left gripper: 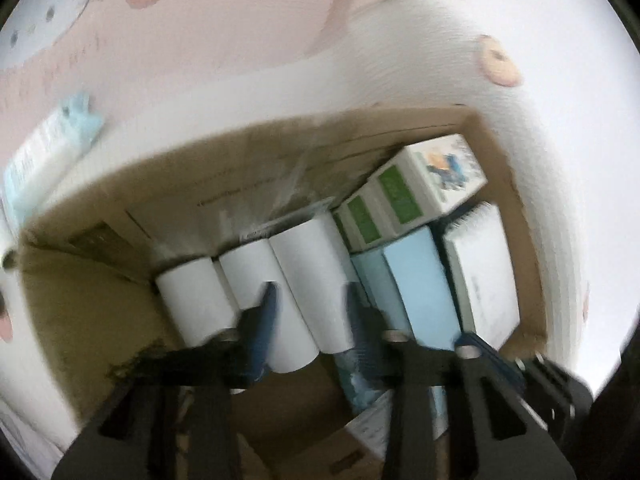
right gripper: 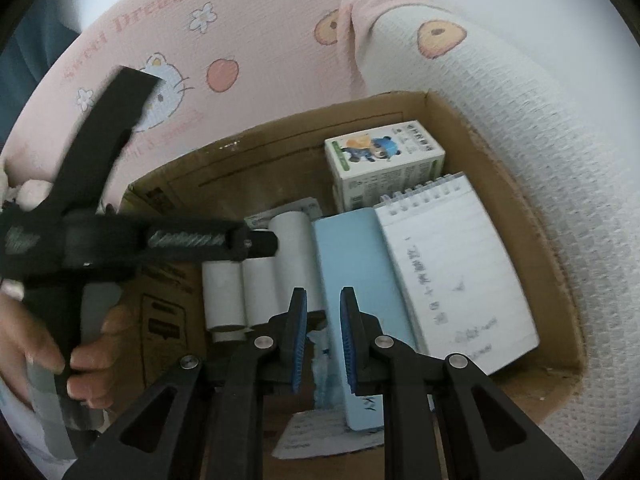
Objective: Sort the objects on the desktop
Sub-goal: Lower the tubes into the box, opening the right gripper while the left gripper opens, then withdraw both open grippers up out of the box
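Nearest in the right wrist view, the right tool (right gripper: 324,300) points steeply down into an open cardboard box (right gripper: 500,184). Its blue pads are almost together, and nothing shows clamped between them. Under it lie a crinkled pale blue packet (right gripper: 322,364) and a printed sheet of paper (right gripper: 312,436).

To the left, a person's hand (right gripper: 60,344) grips the handle of the left tool (left gripper: 314,300). In its own blurred view, its fingers stand apart over the white rolls (right gripper: 256,288), and I cannot tell whether they touch one. The three rolls lie side by side on the box floor. The largest is the one on the right, next to the light blue booklet (right gripper: 352,264).

Further right, a spiral notepad (right gripper: 452,264) with handwriting lies flat against the booklet's edge. Behind both stands a small carton (right gripper: 384,152) with green sides and a cartoon figure printed on it, close to the far wall.

The box sits on cloth. Beyond it is a pink cover (right gripper: 240,40) printed with cartoon cats and flowers, and to the right a white waffle-textured fabric (right gripper: 540,120). In the left wrist view, a pale packet (left gripper: 40,152) lies outside the box, well off to the left.
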Available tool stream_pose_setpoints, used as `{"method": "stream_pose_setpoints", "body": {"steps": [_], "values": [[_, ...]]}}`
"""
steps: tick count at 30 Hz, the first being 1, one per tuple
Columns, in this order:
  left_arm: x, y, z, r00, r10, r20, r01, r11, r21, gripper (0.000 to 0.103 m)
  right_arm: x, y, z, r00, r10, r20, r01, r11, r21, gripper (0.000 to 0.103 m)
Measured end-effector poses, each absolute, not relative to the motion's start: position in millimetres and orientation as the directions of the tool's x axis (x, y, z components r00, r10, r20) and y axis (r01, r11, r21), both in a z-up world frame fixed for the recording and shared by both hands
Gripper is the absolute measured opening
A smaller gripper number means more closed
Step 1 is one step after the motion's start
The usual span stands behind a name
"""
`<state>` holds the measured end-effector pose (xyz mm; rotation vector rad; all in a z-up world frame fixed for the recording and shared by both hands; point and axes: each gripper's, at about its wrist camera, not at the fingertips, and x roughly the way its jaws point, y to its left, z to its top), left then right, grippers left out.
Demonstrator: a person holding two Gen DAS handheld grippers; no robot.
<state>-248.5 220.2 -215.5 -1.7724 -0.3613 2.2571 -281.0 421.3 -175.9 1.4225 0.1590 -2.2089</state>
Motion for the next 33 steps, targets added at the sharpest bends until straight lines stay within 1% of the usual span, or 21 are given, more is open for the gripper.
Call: {"method": "stream_pose_setpoints", "body": {"steps": [2,3,6,7,9,13,15,16,18,20,22,26,30,33], "values": [[-239.3,216.4,-208.9,-0.243,0.381,-0.892,-0.074,-0.924,-0.374,0.012,-284.5,415.2,-180.2,-0.285,-0.351,-0.892,0.474,-0.860,0.187,0.013],[-225.4,213.0,-207.9,-0.251,0.395,-0.884,-0.081,-0.918,-0.387,0.011,-286.1,411.3,-182.7,-0.269,-0.352,-0.897,0.478,-0.857,0.193,0.013],[-214.7,191.9,-201.0,-0.294,0.435,-0.851,-0.093,-0.899,-0.427,0.011,-290.4,397.8,-190.7,-0.231,-0.357,-0.905,0.479,-0.852,0.213,0.013],[-214.4,174.1,-202.3,-0.308,0.443,-0.842,-0.095,-0.895,-0.437,0.011,-292.8,392.4,-194.4,-0.210,-0.370,-0.905,0.480,-0.845,0.234,0.013],[-229.3,174.6,-196.4,-0.332,0.448,-0.830,-0.095,-0.891,-0.443,0.011,-297.5,384.6,-200.3,-0.193,-0.370,-0.909,0.472,-0.847,0.245,0.013],[-235.5,166.8,-191.0,-0.361,0.451,-0.816,-0.097,-0.888,-0.449,0.011,-307.9,366.8,-214.9,-0.194,-0.297,-0.935,0.467,-0.866,0.178,0.013],[-234.7,157.8,-190.7,-0.370,0.471,-0.801,-0.099,-0.877,-0.470,0.011,-312.7,359.9,-219.8,-0.197,-0.264,-0.944,0.465,-0.873,0.147,0.013],[-233.8,164.4,-186.1,-0.372,0.473,-0.799,-0.099,-0.876,-0.473,0.011,-314.9,355.9,-222.8,-0.183,-0.243,-0.953,0.466,-0.875,0.133,0.013],[-236.5,163.3,-188.5,-0.373,0.484,-0.792,-0.105,-0.870,-0.482,0.011,-314.7,348.9,-225.6,-0.168,-0.213,-0.963,0.490,-0.865,0.106,0.013],[-236.7,160.3,-192.2,-0.366,0.492,-0.790,-0.105,-0.865,-0.491,0.011,-309.6,342.8,-224.1,-0.190,-0.178,-0.966,0.517,-0.854,0.056,0.013],[-234.6,157.2,-191.3,-0.374,0.521,-0.768,-0.115,-0.847,-0.518,0.011,-306.1,337.2,-222.1,-0.204,-0.156,-0.967,0.541,-0.841,0.021,0.013],[-231.7,152.8,-189.6,-0.383,0.555,-0.738,-0.117,-0.822,-0.558,0.011,-314.6,331.7,-224.4,-0.172,-0.119,-0.978,0.529,-0.848,0.010,0.013],[-230.0,147.1,-185.7,-0.385,0.586,-0.713,-0.124,-0.799,-0.589,0.011,-324.9,326.9,-232.7,-0.140,-0.052,-0.989,0.523,-0.852,-0.029,0.013],[-228.3,141.4,-182.1,-0.389,0.589,-0.708,-0.125,-0.795,-0.593,0.011,-331.4,328.3,-239.5,-0.090,-0.072,-0.993,0.504,-0.864,0.017,0.016]]}}
